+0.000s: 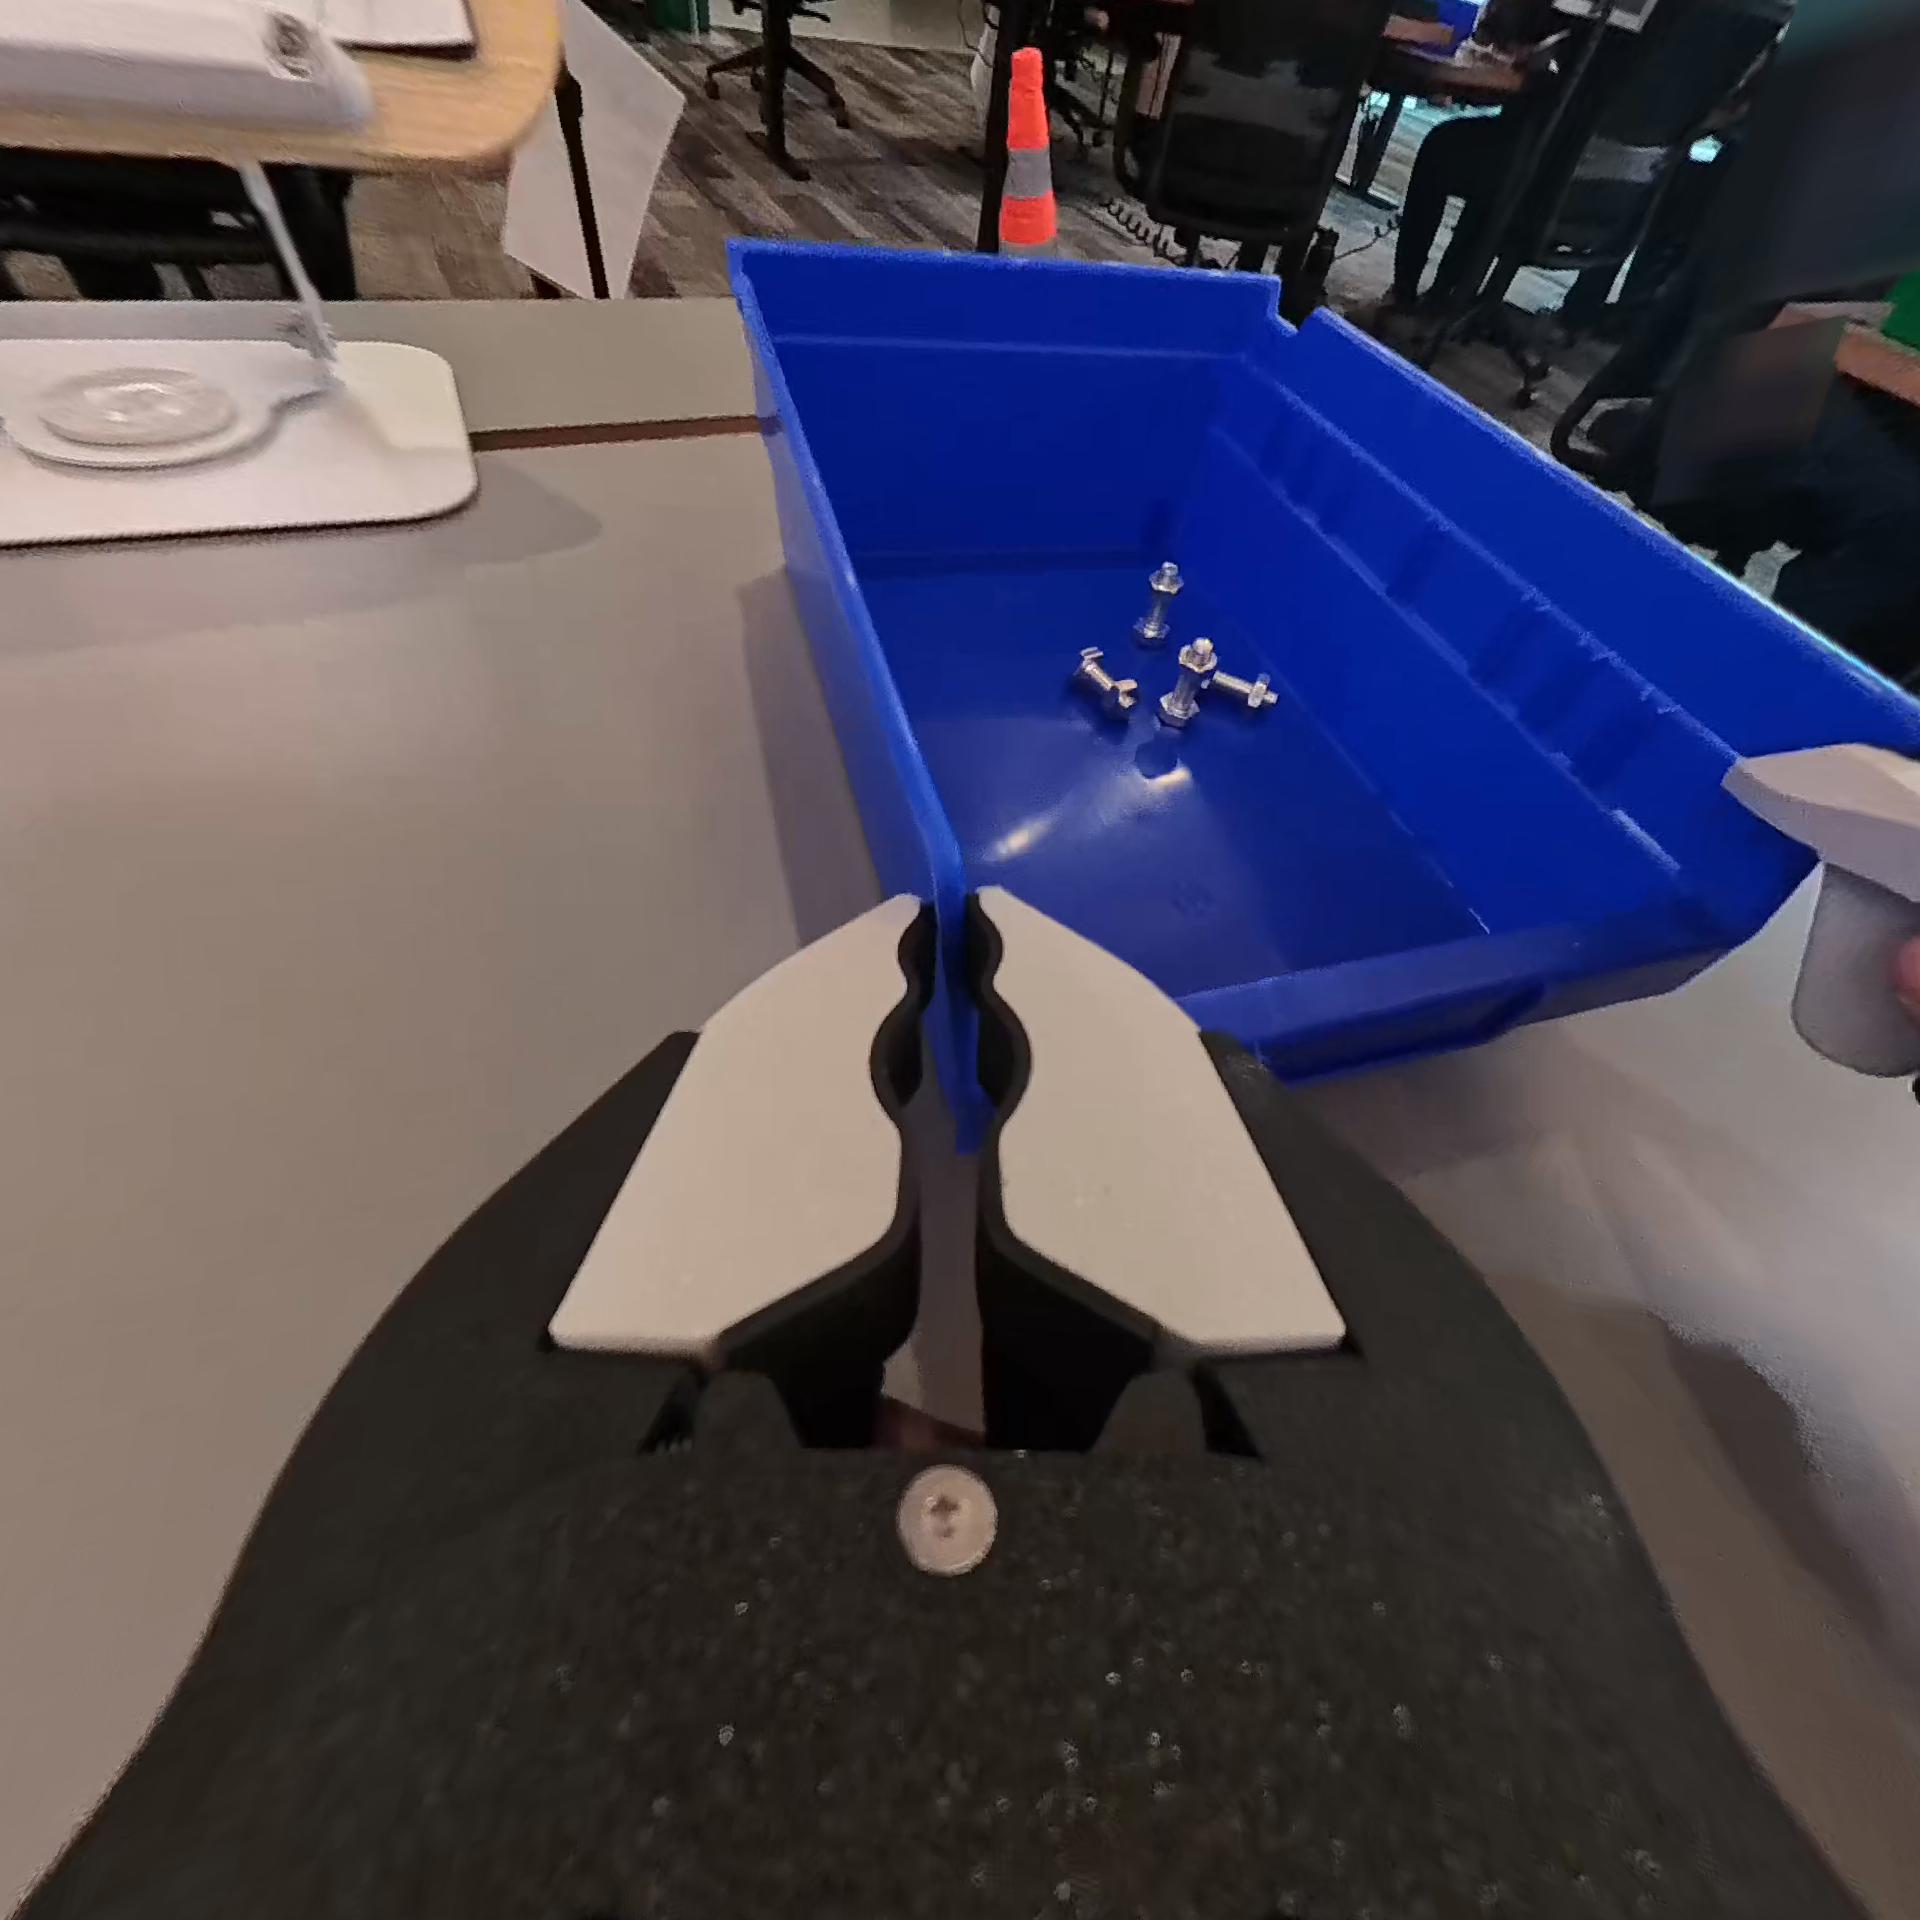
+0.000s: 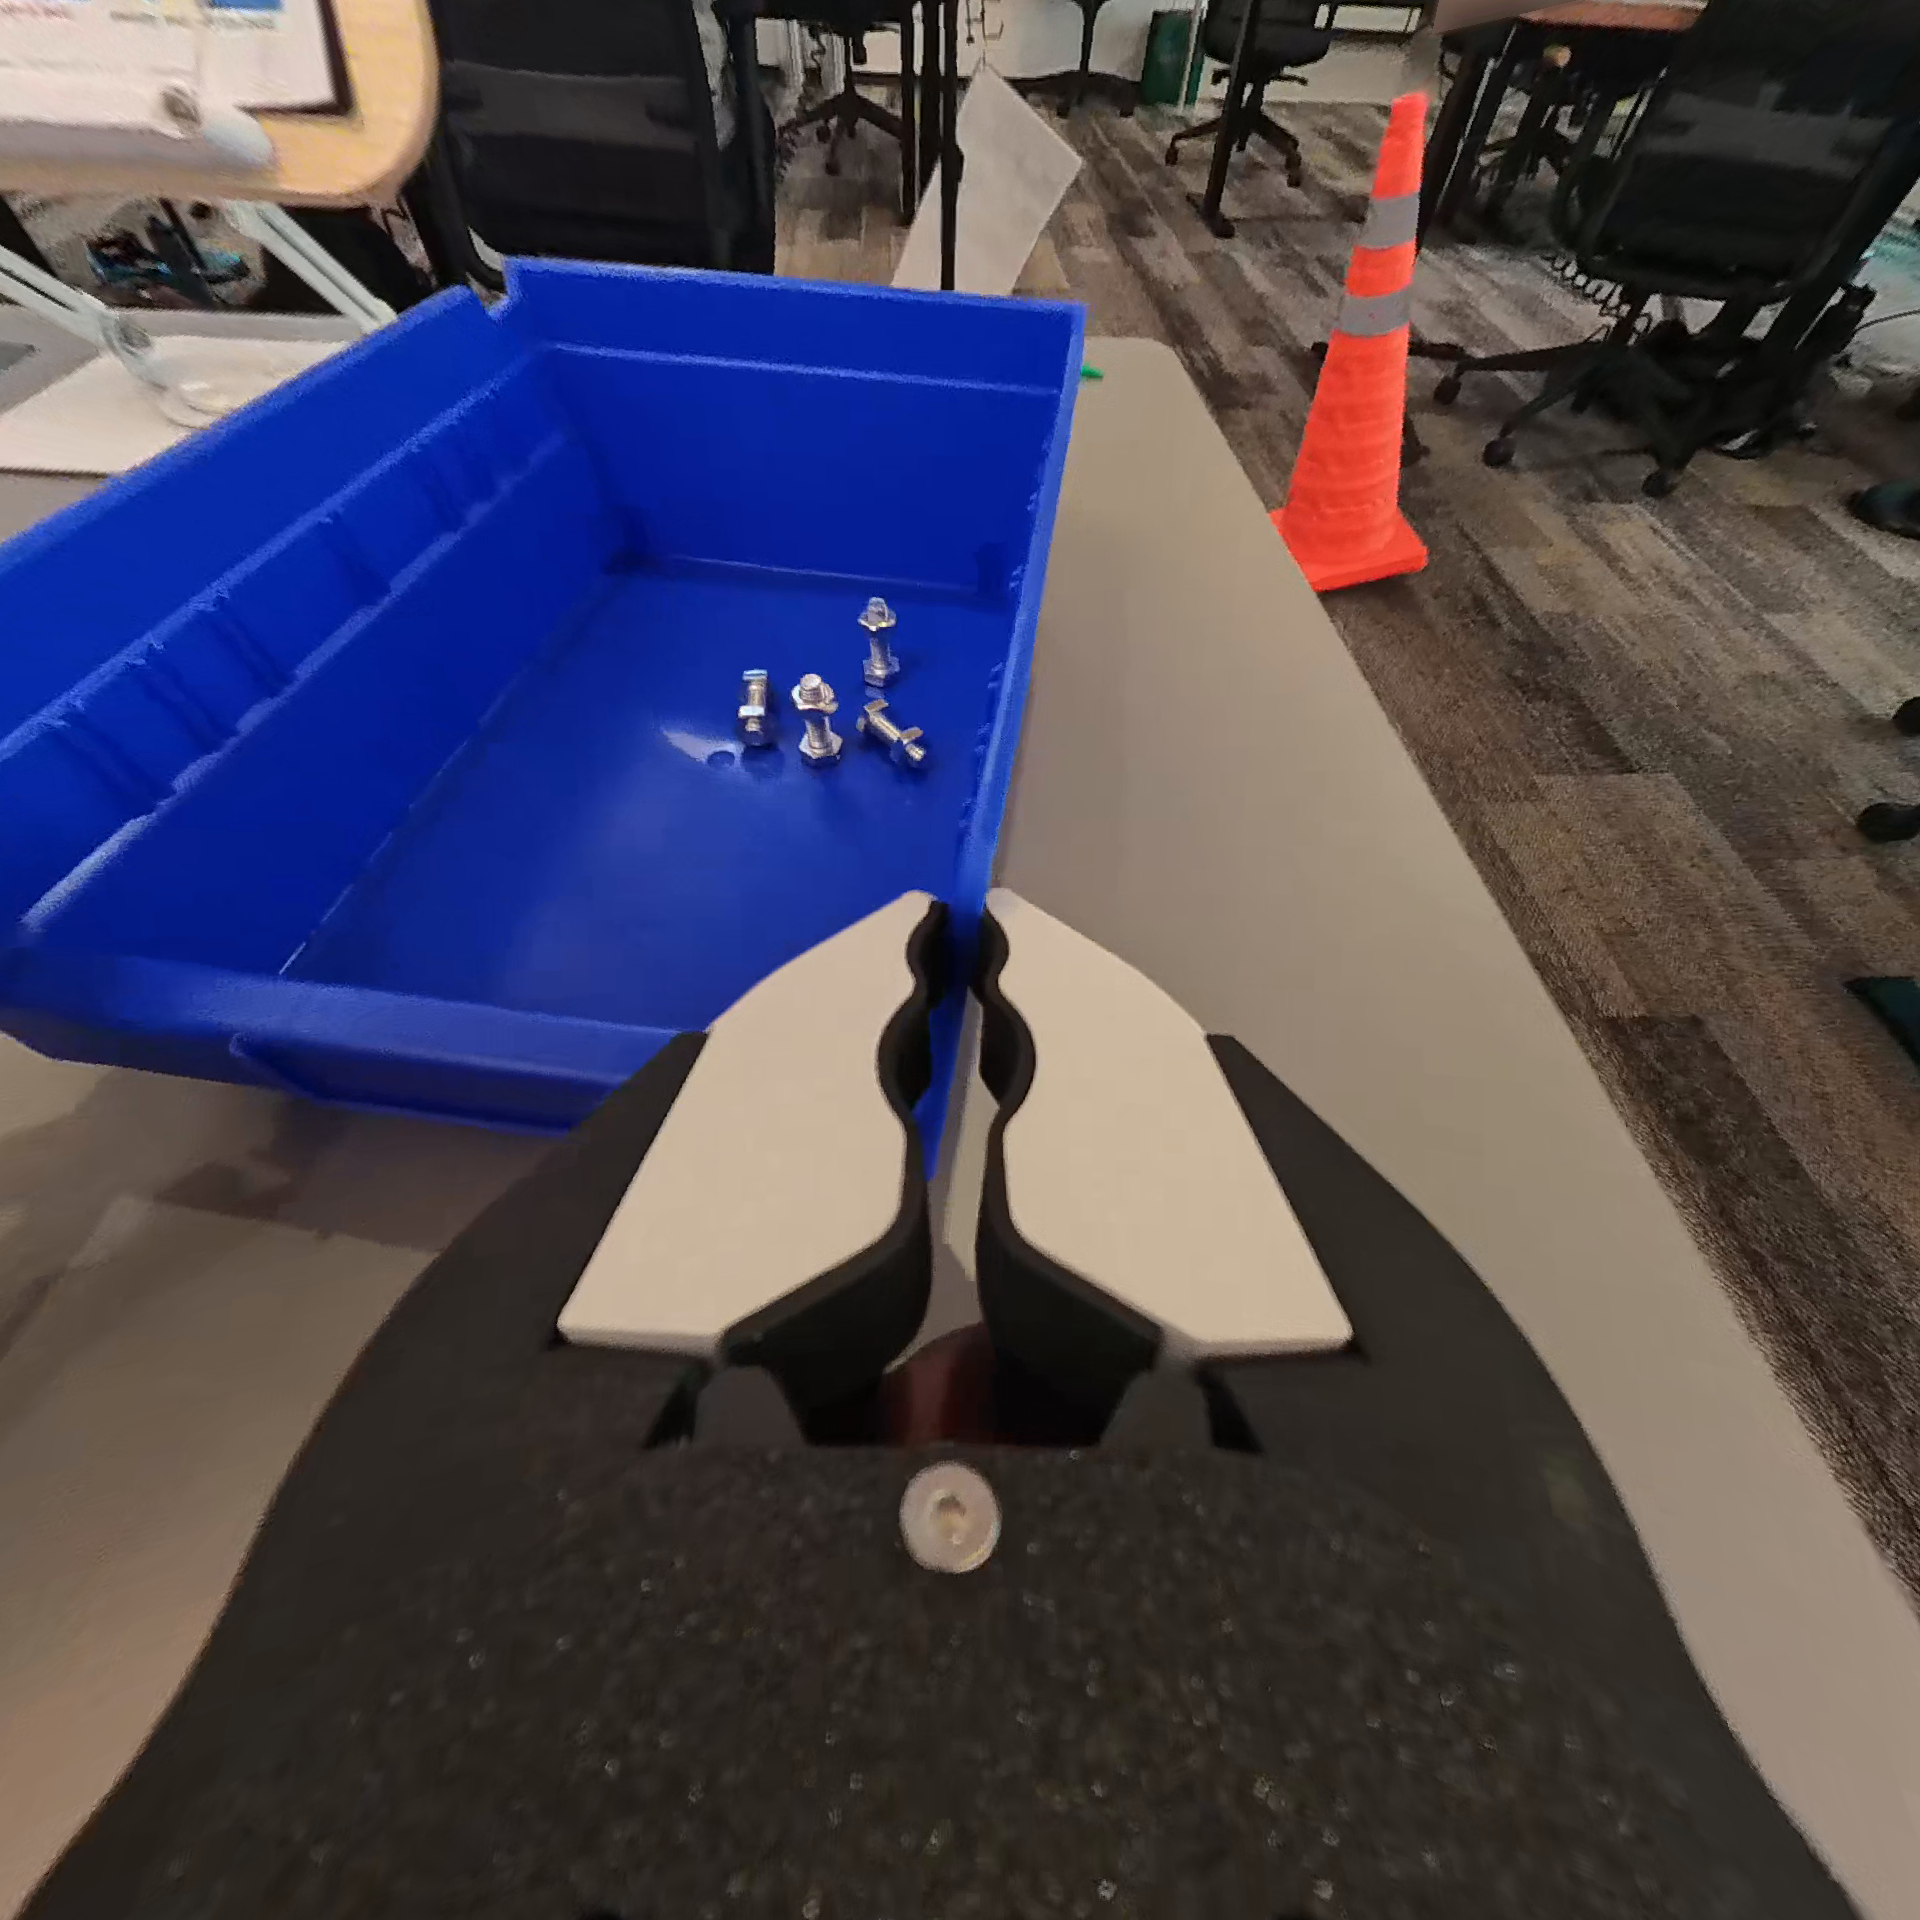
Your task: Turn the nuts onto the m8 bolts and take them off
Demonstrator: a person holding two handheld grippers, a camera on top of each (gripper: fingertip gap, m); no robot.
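Observation:
A blue plastic bin (image 1: 1039, 436) stands on the grey table and also shows in the right wrist view (image 2: 790, 457). Several silver bolts with nuts on them (image 1: 1184, 675) lie on the bin's floor toward its far end, and they show in the right wrist view too (image 2: 816, 717). My left gripper (image 1: 948, 914) is shut on the bin's left side wall near the front corner. My right gripper (image 2: 961, 914) is shut on the bin's right side wall near the front corner. It also shows at the right edge of the left wrist view (image 1: 1844, 821).
A white flat stand base (image 1: 208, 447) sits on the table (image 1: 416, 831) left of the bin. An orange traffic cone (image 2: 1361, 395) stands on the floor past the table's right edge (image 2: 1351, 644). Office chairs and desks stand behind. The tips of one gripper are about 20 cm away from the tips of the other.

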